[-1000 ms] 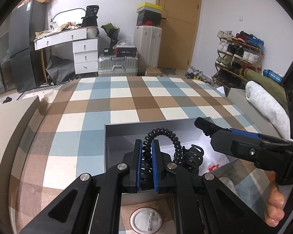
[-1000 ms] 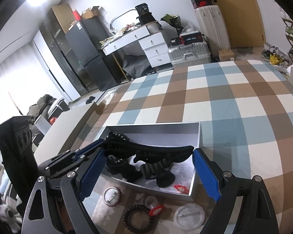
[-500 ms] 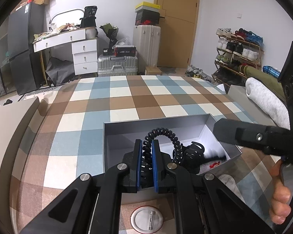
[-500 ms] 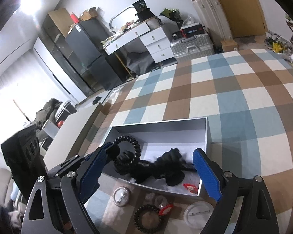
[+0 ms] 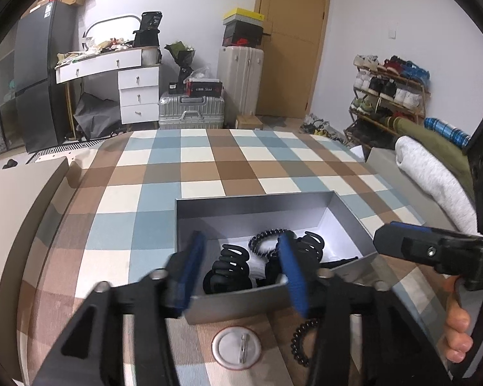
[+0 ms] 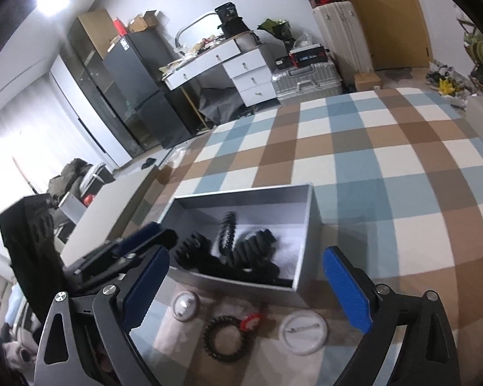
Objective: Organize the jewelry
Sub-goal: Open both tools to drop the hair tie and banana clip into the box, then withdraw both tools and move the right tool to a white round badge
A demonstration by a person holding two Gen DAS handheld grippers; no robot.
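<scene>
A grey open box [image 5: 241, 207] [image 6: 310, 218] sits on the checked bedspread. Inside lie black claw clips [image 5: 228, 268] [image 6: 254, 247] and a black spiral hair tie [image 5: 264, 241] [image 6: 227, 228]. My left gripper [image 5: 241, 273] is open and empty over the box's near wall. My right gripper [image 6: 244, 284] is open and empty, just in front of the box; it also shows at the right of the left wrist view [image 5: 431, 251]. In front of the box lie a white pin badge [image 5: 236, 347] [image 6: 302, 329], a second badge [image 6: 185, 305], a black spiral tie [image 6: 223, 337] [image 5: 301, 341] and a small red piece [image 6: 250, 321].
The checked bedspread [image 5: 209, 160] stretches far beyond the box. A beige bed edge [image 5: 13, 206] runs along the left. Folded grey and green bedding [image 5: 434, 173] lies at the right. Suitcases [image 5: 191, 111], a white desk [image 5: 112, 64] and a shoe rack [image 5: 389, 90] stand beyond the bed.
My left gripper has opened and let go of the black spiral hair tie, which now lies in the box. My right gripper has drawn back from the box, open.
</scene>
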